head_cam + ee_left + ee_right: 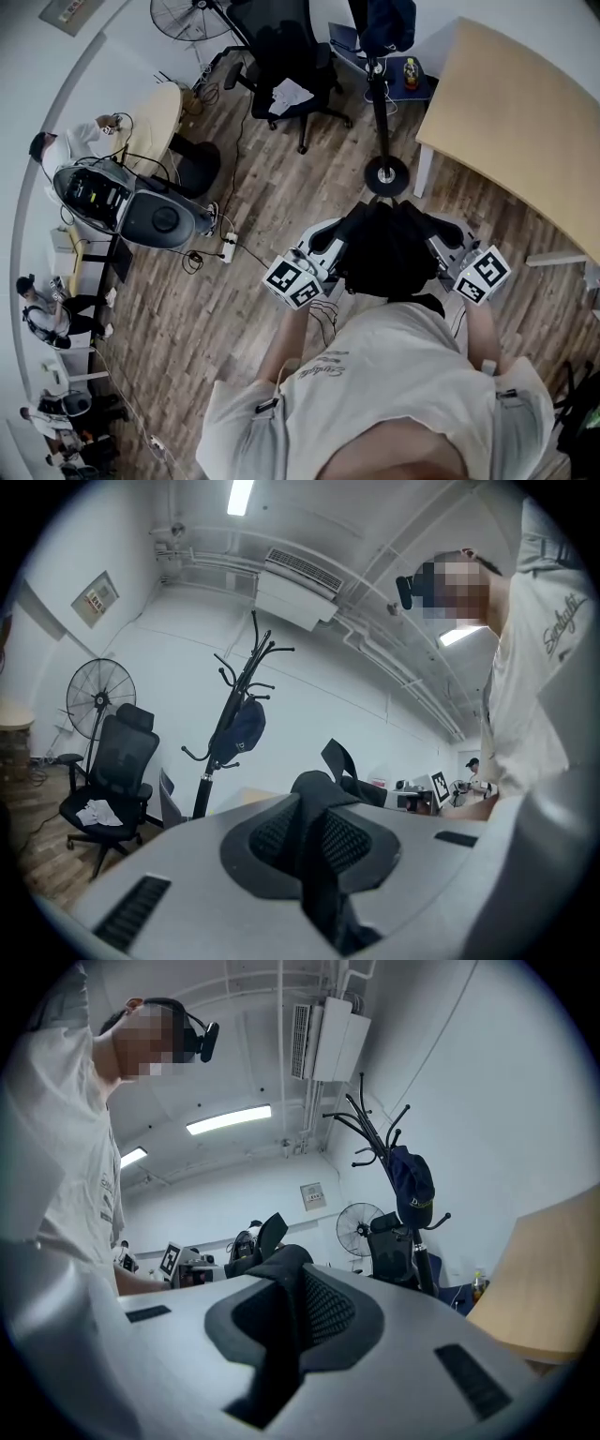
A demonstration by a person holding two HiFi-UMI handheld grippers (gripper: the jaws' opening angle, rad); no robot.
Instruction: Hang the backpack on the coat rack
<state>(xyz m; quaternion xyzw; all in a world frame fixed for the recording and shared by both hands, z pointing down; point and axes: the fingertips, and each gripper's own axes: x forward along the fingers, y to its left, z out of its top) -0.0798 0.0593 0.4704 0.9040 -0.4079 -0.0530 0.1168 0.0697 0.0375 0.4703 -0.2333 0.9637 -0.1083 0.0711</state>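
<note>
A black backpack (389,248) hangs in front of the person, carried between both grippers. In the left gripper view my left gripper (314,844) is shut on a black backpack strap (319,892); the head view shows that gripper (325,246) at the bag's left side. At the bag's right side my right gripper (448,246) also pinches a strap (274,1354), its jaws (286,1321) closed on it. The black coat rack (378,94) stands just ahead on its round base (385,174). A dark blue cap (242,726) hangs on the coat rack (225,752), and in the right gripper view that cap (412,1180) shows too.
A black office chair (286,66) stands left of the rack, with a floor fan (187,14) behind it. The wooden table (525,122) is to the rack's right. A grey machine (127,202), a power strip (228,246) with cables and several people are at the left.
</note>
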